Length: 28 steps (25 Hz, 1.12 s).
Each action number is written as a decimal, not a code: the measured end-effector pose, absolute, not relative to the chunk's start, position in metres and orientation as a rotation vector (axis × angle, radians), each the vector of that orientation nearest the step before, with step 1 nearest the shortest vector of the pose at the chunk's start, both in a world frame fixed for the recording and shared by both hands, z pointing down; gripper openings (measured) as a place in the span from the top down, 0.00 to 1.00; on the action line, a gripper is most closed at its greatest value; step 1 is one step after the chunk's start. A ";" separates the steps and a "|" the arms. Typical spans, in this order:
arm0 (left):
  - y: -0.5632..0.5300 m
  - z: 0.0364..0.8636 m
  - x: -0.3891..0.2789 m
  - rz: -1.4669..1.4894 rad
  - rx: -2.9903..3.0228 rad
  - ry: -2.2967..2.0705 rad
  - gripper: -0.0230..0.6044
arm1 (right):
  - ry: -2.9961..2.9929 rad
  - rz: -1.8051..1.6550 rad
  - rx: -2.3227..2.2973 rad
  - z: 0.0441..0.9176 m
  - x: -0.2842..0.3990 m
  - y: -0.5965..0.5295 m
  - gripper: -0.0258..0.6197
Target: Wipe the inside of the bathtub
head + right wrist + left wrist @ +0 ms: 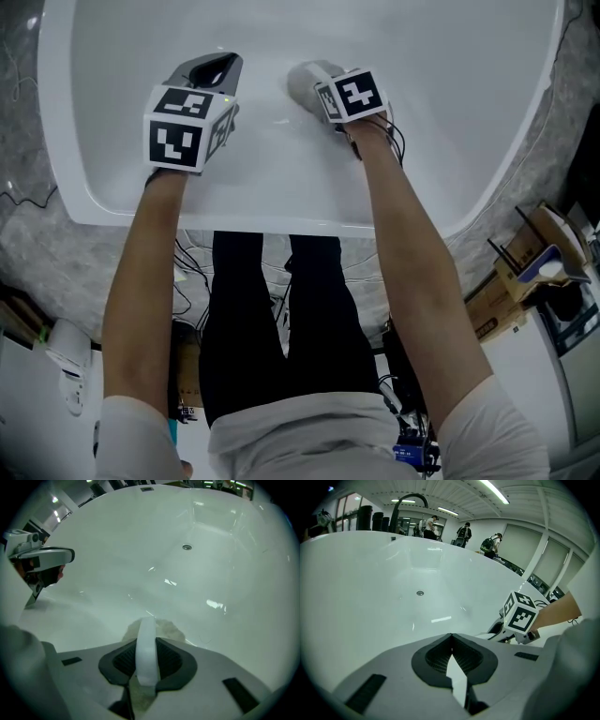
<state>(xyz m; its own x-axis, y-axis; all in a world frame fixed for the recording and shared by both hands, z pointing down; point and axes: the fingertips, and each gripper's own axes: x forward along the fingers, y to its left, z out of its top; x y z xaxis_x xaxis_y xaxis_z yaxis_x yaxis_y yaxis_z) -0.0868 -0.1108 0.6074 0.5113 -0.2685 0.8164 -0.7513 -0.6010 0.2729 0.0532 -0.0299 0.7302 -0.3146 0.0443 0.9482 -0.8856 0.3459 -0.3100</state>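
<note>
White bathtub (441,84) across the upper part of the head view, with the drain (187,547) in the upper middle of the right gripper view. Pale cloth (145,660) low and central there, pinched as an upright strip between the jaws of the right gripper (147,641) — crumpled end just past the tips, seemingly against the tub's inner surface. Left gripper (451,635) beside it at the head view's left, over the basin, jaw tips together with nothing between them. Black faucet (410,501) at upper left of the left gripper view — people (464,530) standing far behind.
</note>
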 end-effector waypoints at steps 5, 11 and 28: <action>-0.115 0.608 -0.102 1.002 2.124 -0.851 0.94 | -1.647 1.212 0.736 0.731 0.022 -0.037 0.81; -0.119 0.607 -0.118 1.003 2.086 -0.893 0.94 | -1.716 1.271 0.686 0.726 -0.013 -0.047 0.81; -0.129 0.592 -0.169 1.061 1.993 -1.064 0.94 | -1.905 1.367 0.502 0.715 -0.136 -0.075 0.81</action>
